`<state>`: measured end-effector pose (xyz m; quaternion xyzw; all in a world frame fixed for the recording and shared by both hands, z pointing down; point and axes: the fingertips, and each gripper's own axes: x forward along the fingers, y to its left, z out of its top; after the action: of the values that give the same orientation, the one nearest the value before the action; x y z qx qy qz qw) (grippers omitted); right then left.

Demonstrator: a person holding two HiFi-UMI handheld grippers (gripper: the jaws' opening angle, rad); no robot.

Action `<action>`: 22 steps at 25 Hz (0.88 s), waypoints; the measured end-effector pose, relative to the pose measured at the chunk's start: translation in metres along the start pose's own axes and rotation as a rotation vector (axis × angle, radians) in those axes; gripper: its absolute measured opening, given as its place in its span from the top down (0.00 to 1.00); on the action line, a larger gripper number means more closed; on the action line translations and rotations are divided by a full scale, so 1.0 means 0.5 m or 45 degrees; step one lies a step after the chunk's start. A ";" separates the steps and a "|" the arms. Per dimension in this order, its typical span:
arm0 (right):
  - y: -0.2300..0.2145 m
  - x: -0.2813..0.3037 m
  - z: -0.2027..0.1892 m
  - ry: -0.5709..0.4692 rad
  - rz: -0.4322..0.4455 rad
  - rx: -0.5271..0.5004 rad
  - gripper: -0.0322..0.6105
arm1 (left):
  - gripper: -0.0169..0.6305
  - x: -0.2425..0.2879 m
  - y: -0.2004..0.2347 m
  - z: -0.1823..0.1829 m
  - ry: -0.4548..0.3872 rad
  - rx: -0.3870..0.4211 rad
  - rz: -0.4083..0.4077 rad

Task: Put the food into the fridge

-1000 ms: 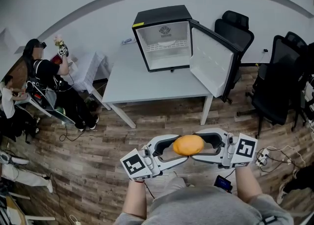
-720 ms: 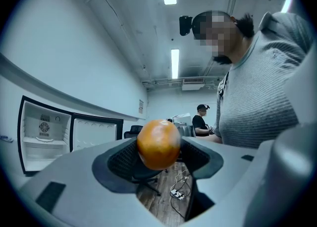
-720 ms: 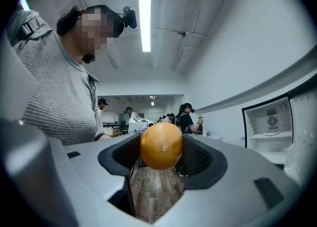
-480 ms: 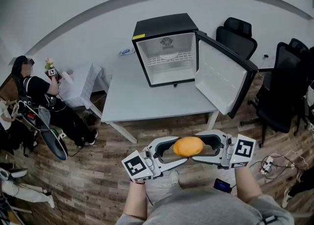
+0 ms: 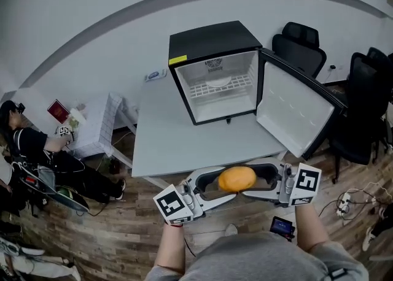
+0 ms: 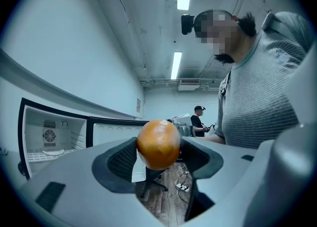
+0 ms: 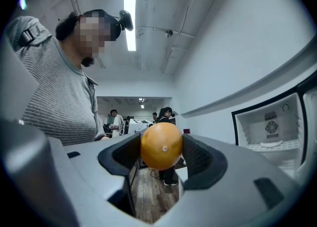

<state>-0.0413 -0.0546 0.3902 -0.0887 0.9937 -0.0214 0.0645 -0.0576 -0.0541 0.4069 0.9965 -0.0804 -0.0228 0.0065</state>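
An orange is clamped from both sides, left claw and right claw, at the bench's near edge. The fridge is open at the far side.

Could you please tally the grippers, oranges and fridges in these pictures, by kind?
Grippers: 2 (left gripper, right gripper)
Orange: 1
Fridge: 1
Total: 4

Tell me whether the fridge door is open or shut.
Open: the fridge door stands swung wide, exposing the wire shelf inside.
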 end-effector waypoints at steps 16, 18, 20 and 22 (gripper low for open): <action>-0.235 0.081 0.014 -0.028 -0.035 0.031 0.53 | 0.55 0.003 0.248 0.017 -0.043 -0.006 -0.041; -0.274 0.085 0.017 -0.041 -0.020 0.053 0.53 | 0.55 0.011 0.285 0.022 -0.051 -0.009 -0.034; -0.309 0.089 0.021 -0.040 -0.003 0.060 0.53 | 0.55 0.021 0.316 0.032 -0.067 0.001 -0.037; -0.343 0.093 0.023 -0.032 0.008 0.062 0.53 | 0.55 0.027 0.350 0.028 -0.051 -0.002 -0.028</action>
<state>-0.0554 -0.2317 0.3821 -0.0843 0.9923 -0.0444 0.0794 -0.0728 -0.2293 0.3951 0.9966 -0.0694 -0.0429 0.0053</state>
